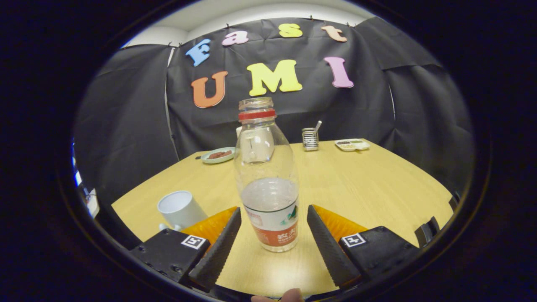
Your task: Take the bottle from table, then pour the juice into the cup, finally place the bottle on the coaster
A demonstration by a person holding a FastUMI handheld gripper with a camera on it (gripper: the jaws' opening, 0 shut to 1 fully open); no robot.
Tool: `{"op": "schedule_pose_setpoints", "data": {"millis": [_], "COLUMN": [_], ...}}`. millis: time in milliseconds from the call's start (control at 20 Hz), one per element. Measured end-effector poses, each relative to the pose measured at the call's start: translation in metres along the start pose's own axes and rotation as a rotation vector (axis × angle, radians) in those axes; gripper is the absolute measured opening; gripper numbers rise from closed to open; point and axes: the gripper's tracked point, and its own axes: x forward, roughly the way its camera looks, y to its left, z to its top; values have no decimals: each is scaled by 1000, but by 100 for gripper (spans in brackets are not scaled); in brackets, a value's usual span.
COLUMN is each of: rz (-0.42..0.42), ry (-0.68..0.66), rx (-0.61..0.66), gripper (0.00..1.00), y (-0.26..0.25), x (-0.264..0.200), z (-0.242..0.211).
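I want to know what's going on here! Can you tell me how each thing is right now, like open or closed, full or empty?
bottle: upright on the table, cap off, partly filled, between the fingers but not gripped.
gripper: open, fingers either side of the bottle.
white cup: tilted, inside looks empty.
green plate: holds something brown.
metal holder: upright, a utensil in it.
white tray: holds small portions of food.
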Motion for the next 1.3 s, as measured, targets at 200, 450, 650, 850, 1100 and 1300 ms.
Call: {"op": "schedule_pose_setpoints", "data": {"millis": [200,450,650,850,1100,1300], "rz": [4,8,-8,-36,-57,-62], "ry": [-10,11,11,-1,-14,10], "rx": [25,89,77,86,-31,-162], "gripper": [100,100,89,83,78,78], "y": [3,9,10,6,6,7], "x": [17,30,34,32,16,1], "z": [12,22,27,35,54,62]}}
